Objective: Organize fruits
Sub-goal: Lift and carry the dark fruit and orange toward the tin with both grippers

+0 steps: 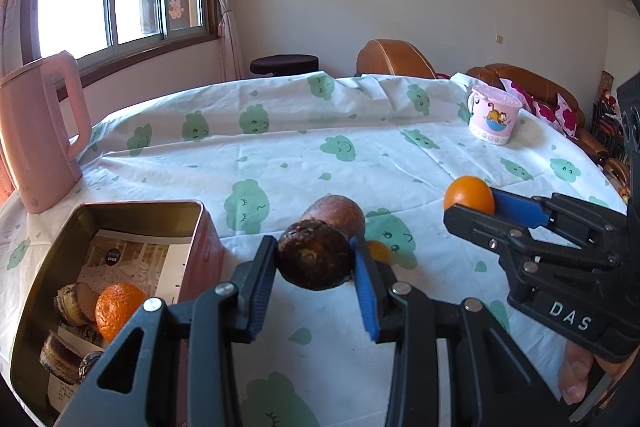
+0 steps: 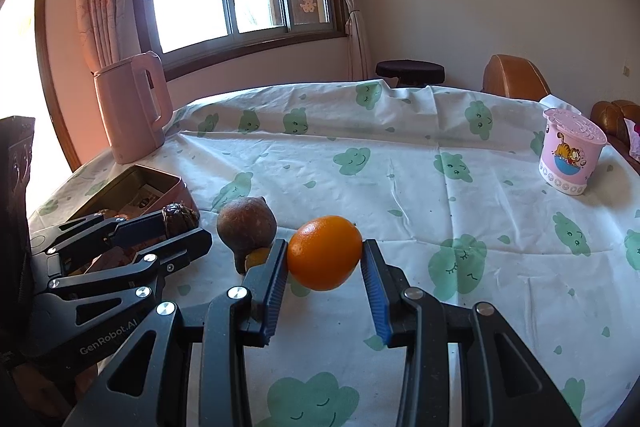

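My left gripper (image 1: 314, 251) is shut on a dark brown, rough-skinned round fruit (image 1: 316, 255), held just right of an open pink tin (image 1: 140, 206). The tin holds an orange (image 1: 118, 311) and several dark brown pieces. My right gripper (image 2: 325, 251) is shut on a smooth orange (image 2: 324, 253). The left wrist view shows that orange (image 1: 470, 195) at the right. A reddish-brown fruit (image 2: 246, 223) lies on the tablecloth between the two grippers, with a small orange fruit (image 2: 258, 257) tucked against it. The left gripper (image 2: 180, 223) shows at the left of the right wrist view.
A pink kettle (image 1: 44, 131) stands at the table's far left, behind the tin. A pink lidded cartoon cup (image 2: 570, 155) stands at the far right. The white tablecloth (image 2: 400, 167) has green cloud prints. Brown sofas and a dark stool lie beyond the table.
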A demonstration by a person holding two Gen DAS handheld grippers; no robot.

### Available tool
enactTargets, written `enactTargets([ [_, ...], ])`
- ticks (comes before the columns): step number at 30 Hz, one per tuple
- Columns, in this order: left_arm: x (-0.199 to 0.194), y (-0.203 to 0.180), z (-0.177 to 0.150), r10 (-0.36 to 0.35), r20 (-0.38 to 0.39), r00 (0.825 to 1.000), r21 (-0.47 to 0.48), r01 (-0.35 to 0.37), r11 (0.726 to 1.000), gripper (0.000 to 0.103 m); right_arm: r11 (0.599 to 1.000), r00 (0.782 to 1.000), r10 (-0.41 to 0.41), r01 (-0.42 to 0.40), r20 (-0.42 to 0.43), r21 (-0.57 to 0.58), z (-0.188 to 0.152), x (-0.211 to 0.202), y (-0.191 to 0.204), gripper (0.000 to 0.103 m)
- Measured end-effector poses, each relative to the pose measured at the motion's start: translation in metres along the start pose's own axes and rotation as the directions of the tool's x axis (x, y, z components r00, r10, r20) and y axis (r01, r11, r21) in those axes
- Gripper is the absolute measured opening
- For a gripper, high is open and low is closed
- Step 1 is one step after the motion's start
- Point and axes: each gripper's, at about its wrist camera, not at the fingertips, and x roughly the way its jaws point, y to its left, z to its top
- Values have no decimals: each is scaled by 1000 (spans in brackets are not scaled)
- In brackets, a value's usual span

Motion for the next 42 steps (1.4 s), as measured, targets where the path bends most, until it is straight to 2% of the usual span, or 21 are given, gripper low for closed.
enactTargets([
  [42, -23, 5, -1, 31, 122, 992, -25, -28, 999, 39, 999, 991, -20, 24, 134, -31, -3, -24, 6, 39],
])
